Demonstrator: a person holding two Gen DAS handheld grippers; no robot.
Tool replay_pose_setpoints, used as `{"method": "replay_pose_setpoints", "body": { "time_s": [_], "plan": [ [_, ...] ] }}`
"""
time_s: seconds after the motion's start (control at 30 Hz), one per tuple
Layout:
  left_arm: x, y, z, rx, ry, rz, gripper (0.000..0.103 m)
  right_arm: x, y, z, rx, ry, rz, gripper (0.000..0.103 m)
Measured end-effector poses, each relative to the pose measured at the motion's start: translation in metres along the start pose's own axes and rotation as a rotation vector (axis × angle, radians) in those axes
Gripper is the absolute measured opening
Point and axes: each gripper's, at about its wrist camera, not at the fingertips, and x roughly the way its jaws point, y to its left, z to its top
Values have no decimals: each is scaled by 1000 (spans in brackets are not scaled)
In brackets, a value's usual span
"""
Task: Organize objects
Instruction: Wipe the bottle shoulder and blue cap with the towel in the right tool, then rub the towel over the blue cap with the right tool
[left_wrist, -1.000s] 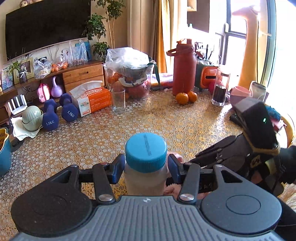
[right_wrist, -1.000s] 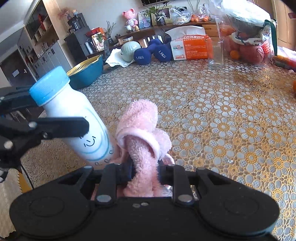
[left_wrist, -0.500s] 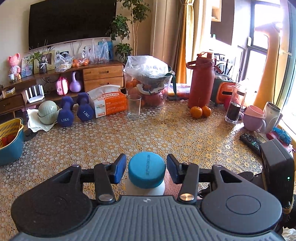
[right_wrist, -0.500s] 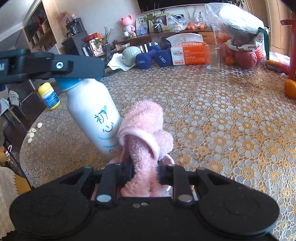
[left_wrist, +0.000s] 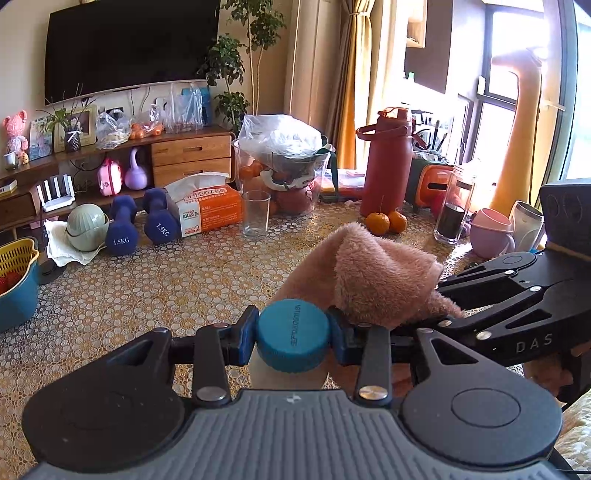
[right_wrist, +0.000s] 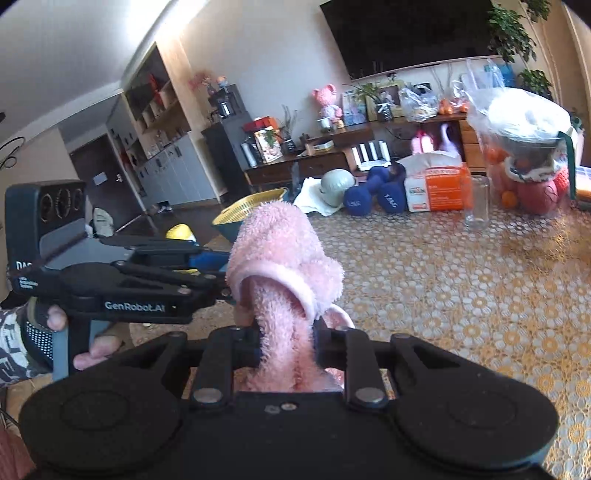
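My left gripper (left_wrist: 293, 339) is shut on a white bottle with a blue cap (left_wrist: 293, 339), held at the cap with the bottle hanging below. My right gripper (right_wrist: 286, 343) is shut on a fluffy pink towel (right_wrist: 280, 258). The towel (left_wrist: 380, 273) also shows in the left wrist view, pressed against the right side of the bottle's cap. In the right wrist view the left gripper (right_wrist: 207, 273) reaches in from the left, and the towel hides the bottle.
On the patterned table (left_wrist: 177, 280) stand a glass (left_wrist: 255, 213), an orange tissue box (left_wrist: 207, 210), blue dumbbells (left_wrist: 140, 225), a bagged fruit container (left_wrist: 284, 166), a red flask (left_wrist: 386, 166), oranges (left_wrist: 386, 221) and cups at the right. A blue basket (left_wrist: 14, 288) sits at the left edge.
Both grippers have risen above the table. The right gripper has brought the towel up against the bottle's cap; earlier it touched the bottle's lower body.
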Motion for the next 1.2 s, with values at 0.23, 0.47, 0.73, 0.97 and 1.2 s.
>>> {"method": "replay_pose_setpoints", "body": {
  "time_s": [0.23,0.47,0.73,0.97,1.2],
  "plan": [
    [1,5,1,-7,1,-3,39,35,-15,-6,48,53,-24,21],
    [2,6,0,12,0,-22,39,66,-33,-18,75,125,-90,21],
    [1,12,0,6,4,-32,39,80,-37,-42,87,199,-97,21],
    [-9,17,-6,4,-4,-49,39,66,-12,-56,17,220,-60,21],
    [-20,21,-14,15,-17,-82,39,27,-14,-19,-2,93,-33,20]
  ]
}}
